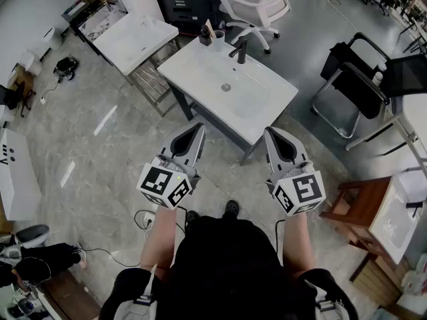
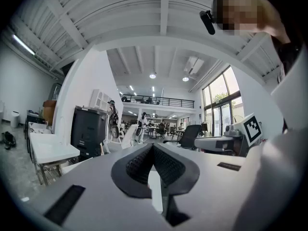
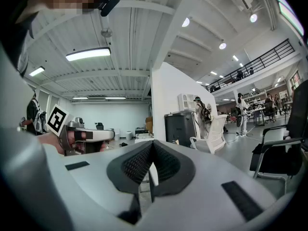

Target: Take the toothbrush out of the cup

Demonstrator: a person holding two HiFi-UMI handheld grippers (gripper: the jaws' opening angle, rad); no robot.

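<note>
Left hand-held gripper (image 1: 198, 127): held level at about 7 o'clock of the white tabletop (image 1: 263, 109), short of its near edge. It points to 12 o'clock with its marker cube toward the person. The bare left forearm (image 1: 159, 242) runs straight back to the body. In the left gripper view (image 2: 153, 146) the ribbed pads meet at the tips and nothing lies between them.

Cup (image 1: 205, 39): dark, upright at the far 11 o'clock corner of the tabletop, well apart from both grippers.

Toothbrush (image 1: 209, 25): a pale stick standing in the cup, leaning slightly; too small to show detail.

Faucet (image 1: 241, 49): black, at 3 o'clock of the cup, at the head of the sunken basin.

Right hand-held gripper (image 1: 269, 131): level at about 5 o'clock of the tabletop, also pointing to 12 o'clock. It is parallel to the left one, on a straight right forearm (image 1: 297, 240). In the right gripper view (image 3: 153, 143) the jaws are closed, pads together, holding nothing.
</note>
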